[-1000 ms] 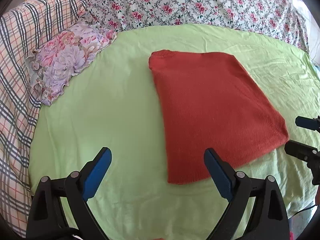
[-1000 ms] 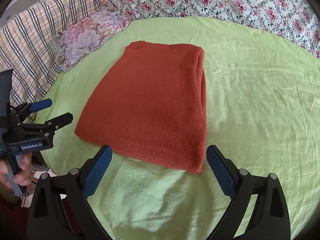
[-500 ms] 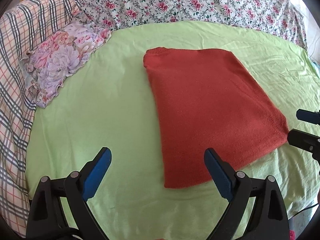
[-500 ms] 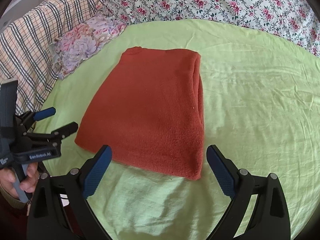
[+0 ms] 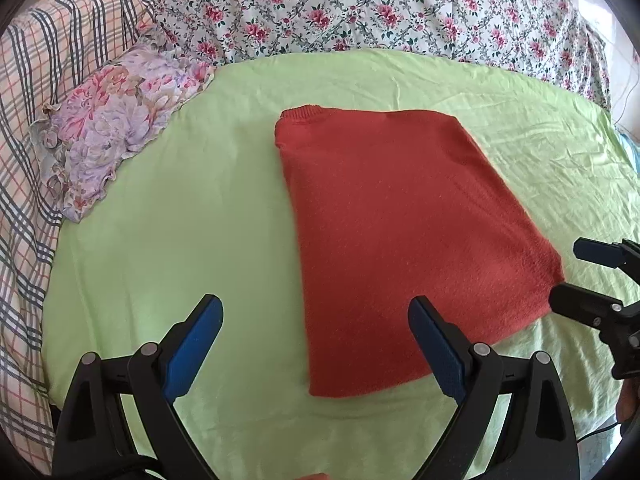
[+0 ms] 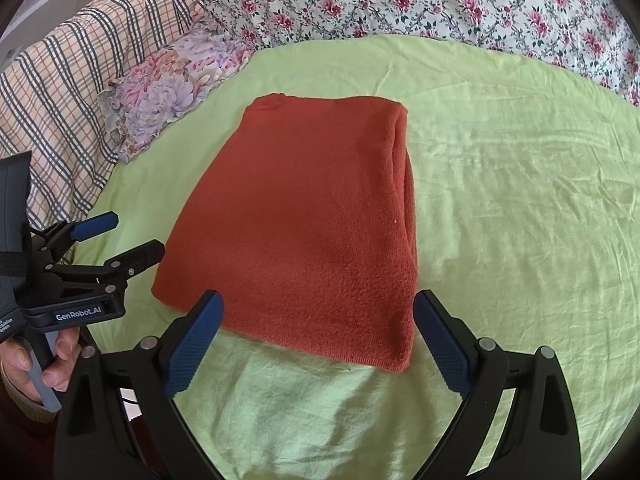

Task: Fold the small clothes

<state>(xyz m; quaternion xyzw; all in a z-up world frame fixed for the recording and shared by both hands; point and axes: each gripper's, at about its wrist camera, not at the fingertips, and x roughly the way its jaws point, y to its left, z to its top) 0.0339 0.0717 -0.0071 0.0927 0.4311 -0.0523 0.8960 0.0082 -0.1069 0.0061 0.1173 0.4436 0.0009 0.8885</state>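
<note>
Item: rust-red knitted sweater (image 5: 404, 240), folded into a flat rectangle, lying at the centre of both frames on a light green bed sheet (image 5: 180, 220). Ribbed neckline at its upper left corner; stacked fold layers visible along its right edge in the right wrist view (image 6: 402, 184).

Left tool (image 5: 316, 344): black frame with blue textured pads, released, jaws spread wide, lower part of the left wrist frame. It holds nothing; the near left corner of the sweater shows between the fingers, though contact cannot be told. The same tool appears at the left edge of the right wrist view (image 6: 120, 236), just beside the sweater's left corner, with a hand (image 6: 44, 364) on its grey trigger.

Right tool (image 6: 316, 344): same build, released and empty, jaws wide, framing the sweater's near edge at the bottom of the frame. Its tips show at the right edge of the left wrist view (image 5: 576, 276), close to the sweater's right corner.

Surroundings: lilac floral frilled pillow (image 5: 116, 128), upper left; plaid blanket (image 5: 28, 152), far left; rose-print quilt (image 5: 360, 4), across the top.
</note>
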